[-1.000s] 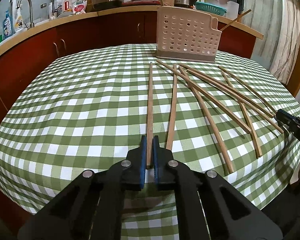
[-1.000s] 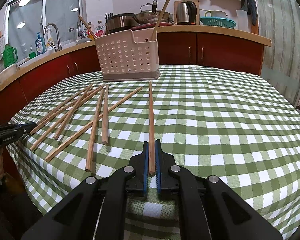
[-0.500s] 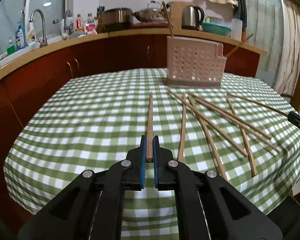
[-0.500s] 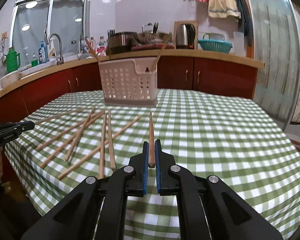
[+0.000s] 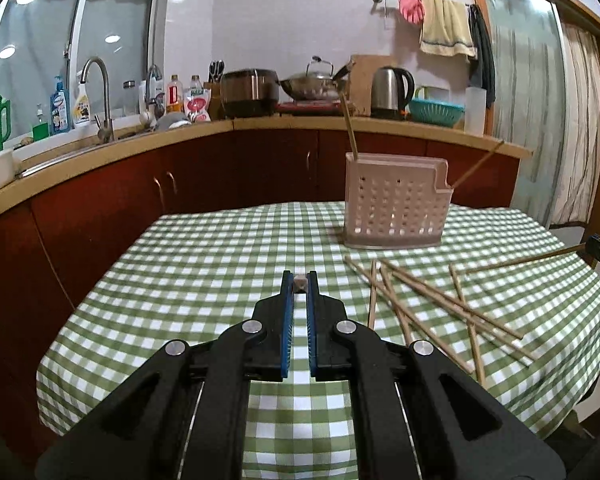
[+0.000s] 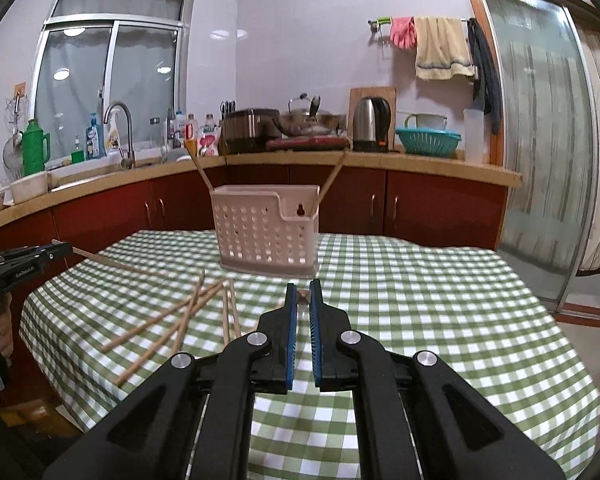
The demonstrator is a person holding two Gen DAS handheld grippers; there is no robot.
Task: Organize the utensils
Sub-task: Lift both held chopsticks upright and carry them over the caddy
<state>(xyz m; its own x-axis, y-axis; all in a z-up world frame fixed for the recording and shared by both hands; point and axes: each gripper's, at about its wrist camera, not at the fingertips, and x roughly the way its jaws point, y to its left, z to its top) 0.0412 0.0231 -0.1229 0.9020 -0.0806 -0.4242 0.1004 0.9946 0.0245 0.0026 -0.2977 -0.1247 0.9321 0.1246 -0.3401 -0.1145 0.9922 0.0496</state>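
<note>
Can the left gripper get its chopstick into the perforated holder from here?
Probably yes. The left gripper is shut on a chopstick, lifted off the checked tablecloth. The holder stands ahead to its right, top open, only two chopsticks inside.

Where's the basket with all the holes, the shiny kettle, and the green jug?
Basket (image 6: 266, 236): right wrist view, front holed wall.
Kettle (image 6: 371, 124): right wrist view, steel body.
Green jug (image 6: 35, 148): right wrist view, body, by the sink.

Matt wooden chopsticks, perforated plastic holder
</note>
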